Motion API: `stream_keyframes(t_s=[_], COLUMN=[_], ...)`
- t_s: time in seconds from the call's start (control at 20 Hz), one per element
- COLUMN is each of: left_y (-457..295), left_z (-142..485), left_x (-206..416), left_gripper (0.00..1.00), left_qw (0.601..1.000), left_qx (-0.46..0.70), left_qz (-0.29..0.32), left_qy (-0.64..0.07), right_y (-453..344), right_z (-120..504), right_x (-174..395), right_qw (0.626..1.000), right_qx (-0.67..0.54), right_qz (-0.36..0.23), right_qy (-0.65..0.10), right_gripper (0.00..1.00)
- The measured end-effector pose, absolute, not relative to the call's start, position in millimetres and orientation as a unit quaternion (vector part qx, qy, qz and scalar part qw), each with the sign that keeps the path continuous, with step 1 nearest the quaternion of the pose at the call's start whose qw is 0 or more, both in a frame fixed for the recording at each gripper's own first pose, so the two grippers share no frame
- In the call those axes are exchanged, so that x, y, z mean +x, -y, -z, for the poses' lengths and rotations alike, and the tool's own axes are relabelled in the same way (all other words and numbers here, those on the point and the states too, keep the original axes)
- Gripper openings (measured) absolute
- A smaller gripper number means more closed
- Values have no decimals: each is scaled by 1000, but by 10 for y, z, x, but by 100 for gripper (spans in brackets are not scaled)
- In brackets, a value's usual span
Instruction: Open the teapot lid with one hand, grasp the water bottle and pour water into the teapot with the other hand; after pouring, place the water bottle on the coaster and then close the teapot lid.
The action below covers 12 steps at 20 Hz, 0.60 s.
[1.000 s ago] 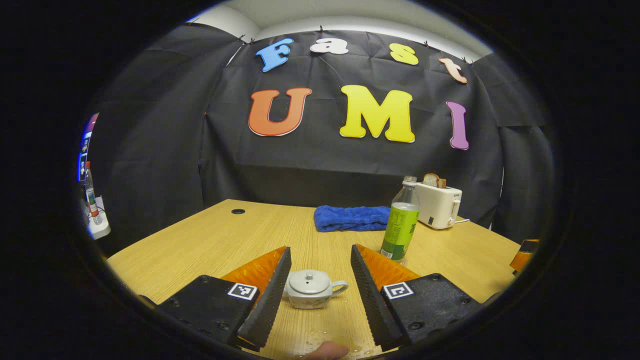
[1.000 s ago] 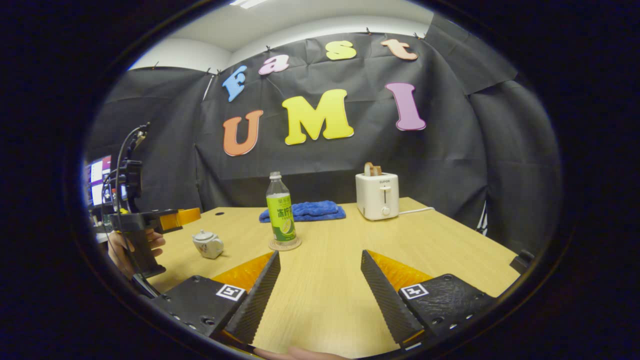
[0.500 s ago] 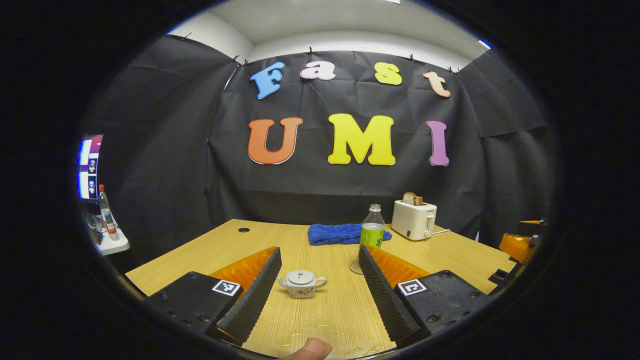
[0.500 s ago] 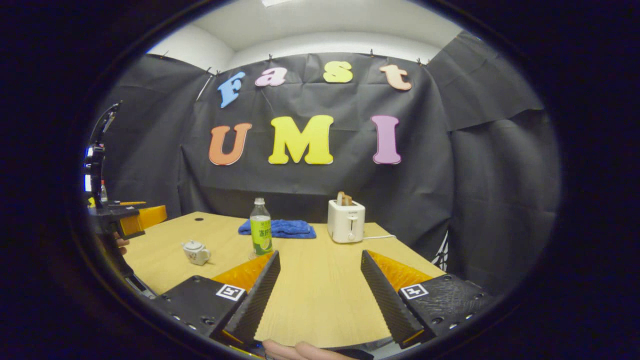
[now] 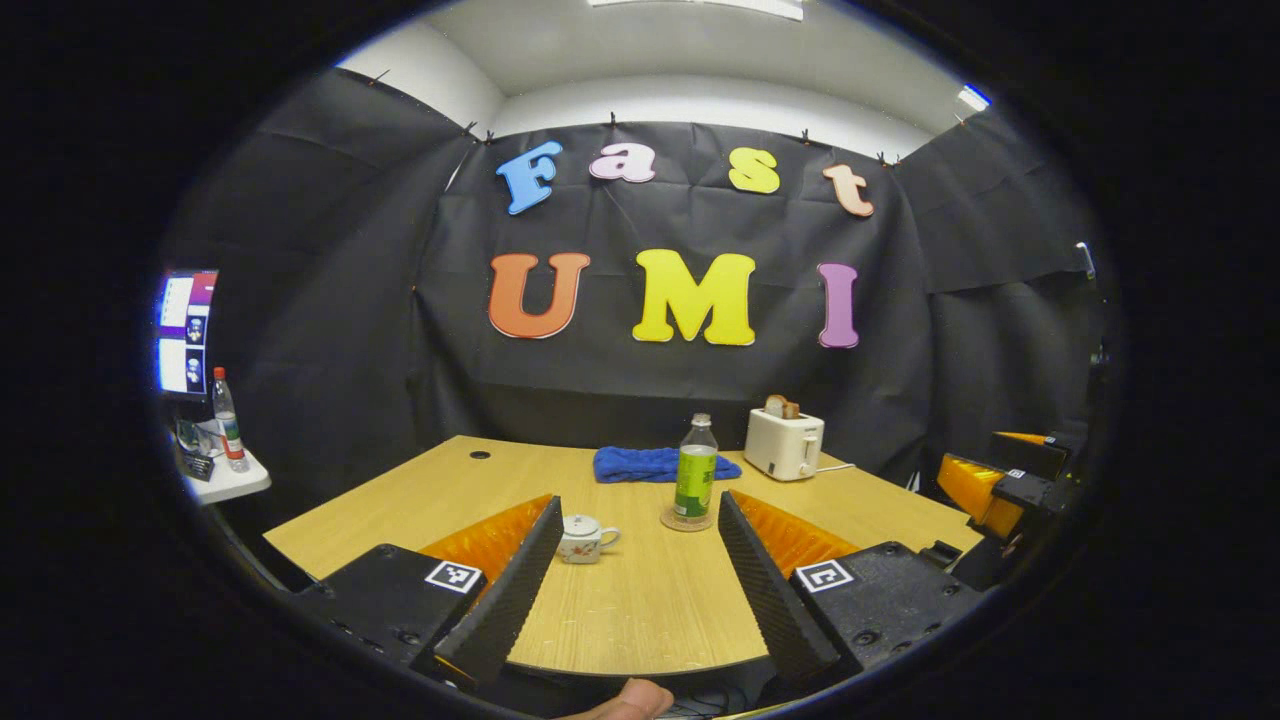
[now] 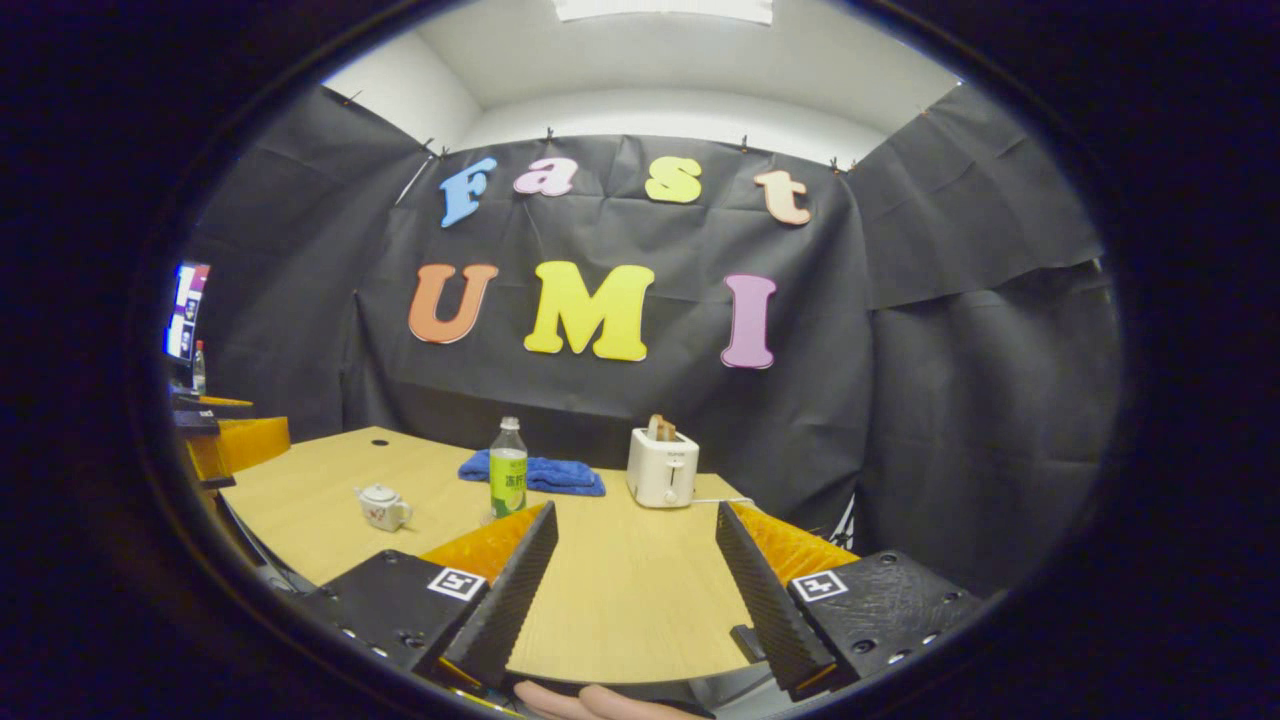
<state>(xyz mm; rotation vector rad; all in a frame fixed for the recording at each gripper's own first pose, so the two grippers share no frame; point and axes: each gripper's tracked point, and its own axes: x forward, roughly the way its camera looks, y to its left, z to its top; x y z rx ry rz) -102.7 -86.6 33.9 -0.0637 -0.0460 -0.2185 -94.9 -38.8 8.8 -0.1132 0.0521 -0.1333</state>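
Small white ceramic teapot (image 5: 585,538), lid on; clear plastic green-labelled water bottle (image 5: 695,472) upright on round coaster (image 5: 683,521). Left gripper (image 5: 634,515), right gripper (image 6: 633,543): both wide, empty.

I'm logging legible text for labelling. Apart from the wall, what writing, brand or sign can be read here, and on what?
Bottle label: print there, too small to read.
Toaster: no text legible.
Teapot: a small blurred decoration, no words.
Left gripper and right gripper: square black-and-white marker tags, a pattern, not words.
Far bottle on the side shelf: label too small to read.
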Motion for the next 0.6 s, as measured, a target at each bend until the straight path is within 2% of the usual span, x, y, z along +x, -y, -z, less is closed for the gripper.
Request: stream_keyframes(t_s=[0.15,0.2,0.35,0.6], left_y=[776,731,722,647], left_z=[-308,-306,-265,-328], left_x=[-1016,-1004,-1033,-1078], left_gripper=[98,98,99,98], left_qw=[996,997,997,997], left_qx=[-3,0,-4,13], left_qz=[88,78,77,69], left_qy=[21,22,15,31], right_y=[430,500,527,491], right_z=[-30,-94,-146,-149], right_x=[-1009,-1035,-1063,-1094], right_qw=[996,996,996,995], right_qx=[-48,-55,-59,-73], right_qz=[55,60,60,55], right_qy=[-44,-34,-29,-26], right_gripper=[95,98,95,97])
